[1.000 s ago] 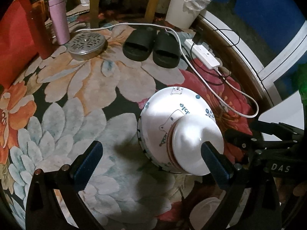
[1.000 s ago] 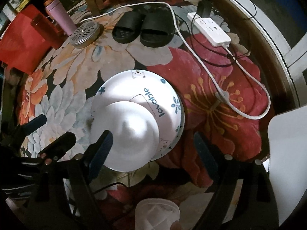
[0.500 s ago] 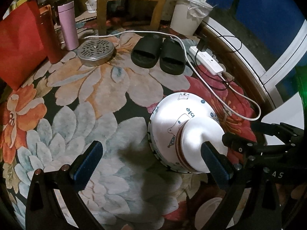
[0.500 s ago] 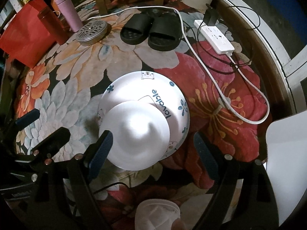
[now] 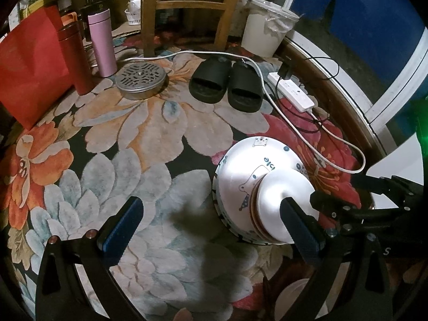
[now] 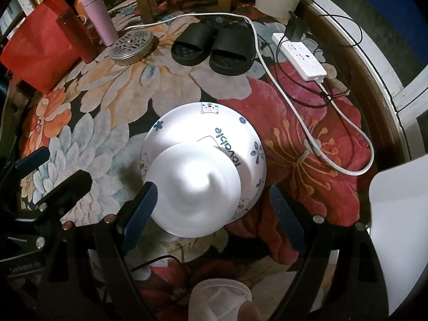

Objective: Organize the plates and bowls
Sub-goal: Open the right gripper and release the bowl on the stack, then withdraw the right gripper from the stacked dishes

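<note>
Both views have shifted a little since a second ago: more of the far chair and bottles shows, and the bowl stack sits lower in frame. Stack of upturned bowls (image 6: 206,160) rests on the floral rug (image 5: 120,139), a plain white small bowl (image 6: 195,190) topmost on the wide "lovable" printed bowl (image 6: 227,131). Right gripper (image 6: 214,208) hangs over the stack, fingers spread wide to either side of the small bowl, pads not pressing on it. Left gripper (image 5: 211,224) is also spread wide, over bare rug; its right-hand finger overlaps the stack's edge in view, contact cannot be told. Black slippers (image 5: 224,83), power strip (image 5: 291,96), metal grated lid (image 5: 140,80) lie beyond.
</note>
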`<action>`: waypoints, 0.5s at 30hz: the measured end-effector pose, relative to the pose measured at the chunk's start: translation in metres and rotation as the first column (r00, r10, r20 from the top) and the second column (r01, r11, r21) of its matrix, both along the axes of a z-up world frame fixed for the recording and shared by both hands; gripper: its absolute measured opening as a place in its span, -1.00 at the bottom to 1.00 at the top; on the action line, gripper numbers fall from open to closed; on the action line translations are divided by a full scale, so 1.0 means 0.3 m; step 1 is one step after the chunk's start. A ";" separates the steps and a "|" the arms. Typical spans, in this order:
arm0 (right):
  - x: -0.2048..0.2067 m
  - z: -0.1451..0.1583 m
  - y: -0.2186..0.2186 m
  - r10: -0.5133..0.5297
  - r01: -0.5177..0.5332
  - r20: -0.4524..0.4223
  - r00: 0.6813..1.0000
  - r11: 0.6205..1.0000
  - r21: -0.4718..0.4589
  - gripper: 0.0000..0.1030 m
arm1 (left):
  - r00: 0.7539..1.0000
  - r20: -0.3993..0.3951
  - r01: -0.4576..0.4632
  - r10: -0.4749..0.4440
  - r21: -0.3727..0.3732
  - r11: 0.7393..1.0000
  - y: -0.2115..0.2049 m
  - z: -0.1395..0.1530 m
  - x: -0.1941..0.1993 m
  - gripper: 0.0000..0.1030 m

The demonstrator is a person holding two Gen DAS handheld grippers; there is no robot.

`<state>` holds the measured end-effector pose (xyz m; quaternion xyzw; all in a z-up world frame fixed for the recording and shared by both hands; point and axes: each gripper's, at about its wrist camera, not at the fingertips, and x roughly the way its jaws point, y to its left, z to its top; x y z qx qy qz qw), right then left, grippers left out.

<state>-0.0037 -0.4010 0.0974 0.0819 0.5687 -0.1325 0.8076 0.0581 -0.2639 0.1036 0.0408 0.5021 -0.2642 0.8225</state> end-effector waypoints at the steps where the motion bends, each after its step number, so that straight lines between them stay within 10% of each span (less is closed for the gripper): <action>1: 0.000 0.001 0.000 -0.001 0.001 0.000 1.000 1.000 -0.001 0.69 | 1.000 -0.001 0.001 -0.001 0.002 1.000 0.001 0.000 0.000 0.98; 15: -0.021 0.013 0.020 -0.007 0.007 0.025 1.000 1.000 -0.022 0.69 | 0.999 0.021 -0.031 0.030 0.073 0.997 0.012 0.015 -0.017 0.98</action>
